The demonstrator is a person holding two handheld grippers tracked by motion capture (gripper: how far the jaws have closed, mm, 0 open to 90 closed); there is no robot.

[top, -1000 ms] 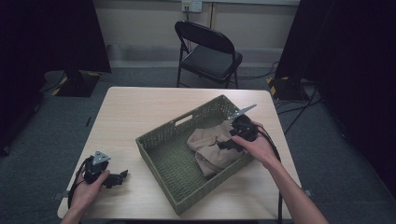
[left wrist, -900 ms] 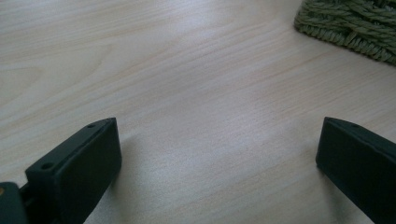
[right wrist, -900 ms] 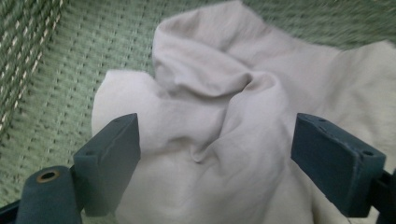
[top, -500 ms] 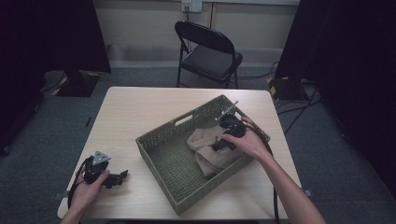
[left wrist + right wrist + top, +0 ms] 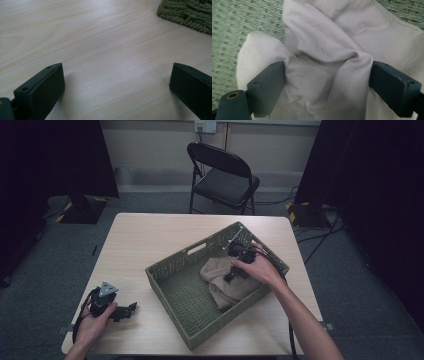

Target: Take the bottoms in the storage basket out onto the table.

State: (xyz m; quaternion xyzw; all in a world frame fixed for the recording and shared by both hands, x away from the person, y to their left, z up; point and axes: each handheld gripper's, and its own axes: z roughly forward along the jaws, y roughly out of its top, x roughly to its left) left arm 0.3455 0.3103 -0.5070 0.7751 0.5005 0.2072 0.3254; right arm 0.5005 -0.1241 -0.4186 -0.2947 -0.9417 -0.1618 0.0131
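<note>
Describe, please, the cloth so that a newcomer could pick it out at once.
On the pale wooden table stands a green woven basket. The cloth lies crumpled in its right half, under the right gripper. It is the one soft, beige thing there.

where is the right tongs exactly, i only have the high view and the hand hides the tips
Observer: The right tongs stand open, a fold of the beige cloth bunched between the jaws.
Operator: closed on it yet
Observer: No, the jaws sit wide apart at either side of the fold.
Operator: and the left tongs
Observer: The left tongs are open over bare table, with the green basket corner ahead.
</note>
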